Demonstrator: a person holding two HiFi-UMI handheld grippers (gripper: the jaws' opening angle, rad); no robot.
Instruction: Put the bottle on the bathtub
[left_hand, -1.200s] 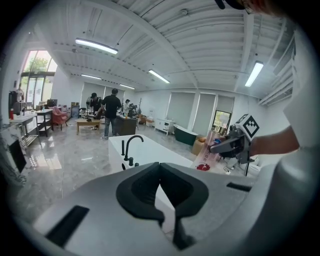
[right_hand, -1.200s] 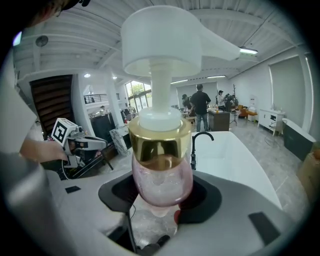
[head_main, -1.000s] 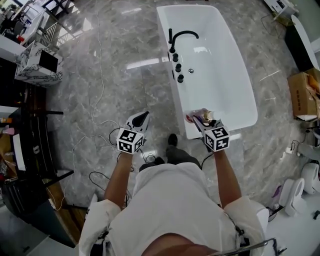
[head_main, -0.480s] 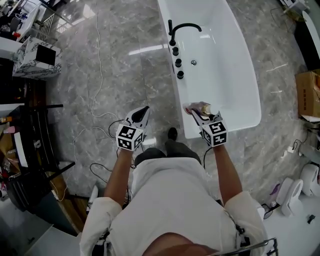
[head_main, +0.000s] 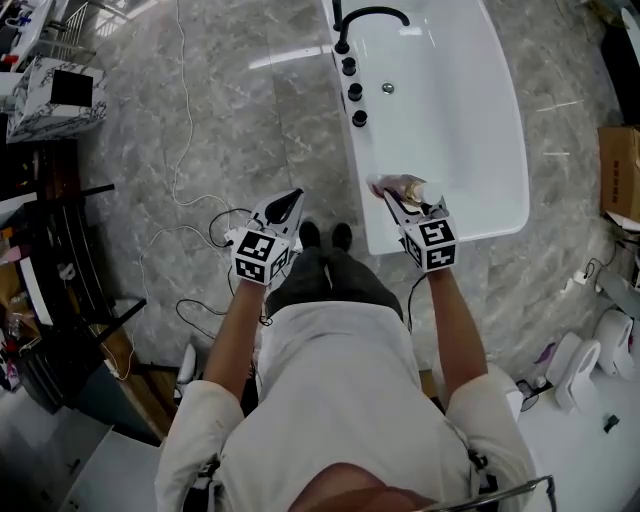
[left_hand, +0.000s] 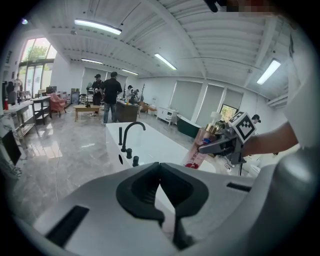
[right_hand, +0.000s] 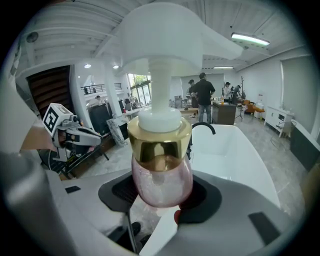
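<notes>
As the bottle (head_main: 402, 186) is bound for the bathtub (head_main: 480, 218) rim, the right gripper (head_main: 397, 200) clamps it over the near end, left gripper (head_main: 286, 203) closed, empty, aside.

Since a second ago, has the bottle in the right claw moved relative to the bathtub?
Yes. The bottle has travelled farther from the bathtub's near end, toward the black taps.

Glossy grey marble floor (head_main: 220, 130) all round, dark furniture (head_main: 45, 240) at nine o'clock, cardboard box (head_main: 620, 170) at three o'clock
</notes>
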